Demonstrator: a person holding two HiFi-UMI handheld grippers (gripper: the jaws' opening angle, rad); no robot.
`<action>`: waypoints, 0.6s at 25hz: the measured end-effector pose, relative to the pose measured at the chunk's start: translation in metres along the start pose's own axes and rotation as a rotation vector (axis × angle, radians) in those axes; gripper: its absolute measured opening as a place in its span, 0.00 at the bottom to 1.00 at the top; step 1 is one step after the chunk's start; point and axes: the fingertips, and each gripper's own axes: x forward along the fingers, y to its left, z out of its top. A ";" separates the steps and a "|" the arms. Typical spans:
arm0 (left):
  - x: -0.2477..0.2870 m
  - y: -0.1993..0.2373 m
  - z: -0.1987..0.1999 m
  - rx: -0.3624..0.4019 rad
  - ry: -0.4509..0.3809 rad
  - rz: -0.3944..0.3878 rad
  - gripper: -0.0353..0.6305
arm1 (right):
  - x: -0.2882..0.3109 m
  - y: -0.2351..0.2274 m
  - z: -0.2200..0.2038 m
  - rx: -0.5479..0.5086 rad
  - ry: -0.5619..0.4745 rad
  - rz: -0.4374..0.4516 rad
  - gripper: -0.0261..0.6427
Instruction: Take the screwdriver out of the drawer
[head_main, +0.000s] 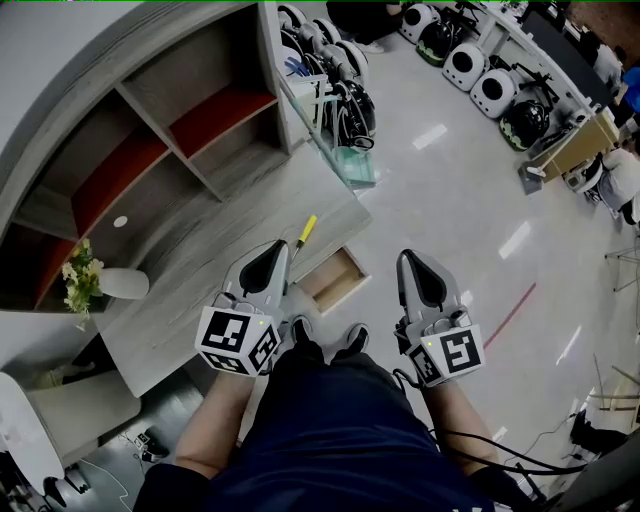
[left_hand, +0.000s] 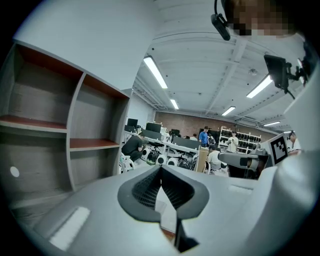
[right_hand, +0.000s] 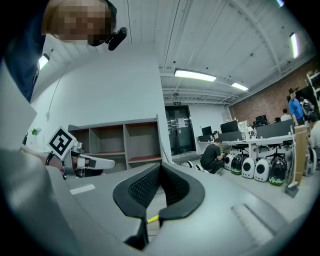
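Observation:
A yellow-handled screwdriver (head_main: 307, 229) lies on the grey wooden desk top (head_main: 200, 290), just beyond the open drawer (head_main: 335, 279), whose wooden inside shows nothing in it. My left gripper (head_main: 279, 246) hovers over the desk edge beside the drawer, shut and holding nothing; the screwdriver is a little ahead of its tip. My right gripper (head_main: 405, 256) hangs to the right of the drawer over the floor, also shut and holding nothing. In the left gripper view the left gripper (left_hand: 161, 167) has its jaws meeting. Below the right gripper (right_hand: 161, 165) a sliver of the yellow screwdriver (right_hand: 152, 219) shows.
A shelf unit (head_main: 170, 140) with red-lined compartments stands at the back of the desk. A white vase with flowers (head_main: 90, 283) sits at the desk's left. A glass panel (head_main: 335, 135) and rows of white devices (head_main: 480, 80) line the glossy floor. The person's shoes (head_main: 325, 338) are under the drawer.

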 end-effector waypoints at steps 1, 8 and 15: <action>0.001 0.001 0.000 0.000 0.001 -0.003 0.06 | 0.000 0.000 0.000 0.000 0.000 -0.003 0.05; 0.007 0.003 -0.002 -0.004 0.008 -0.019 0.06 | 0.004 0.000 -0.004 -0.002 0.012 -0.008 0.05; 0.013 0.011 0.000 0.005 -0.005 -0.044 0.06 | 0.016 0.004 -0.006 -0.010 0.022 -0.013 0.05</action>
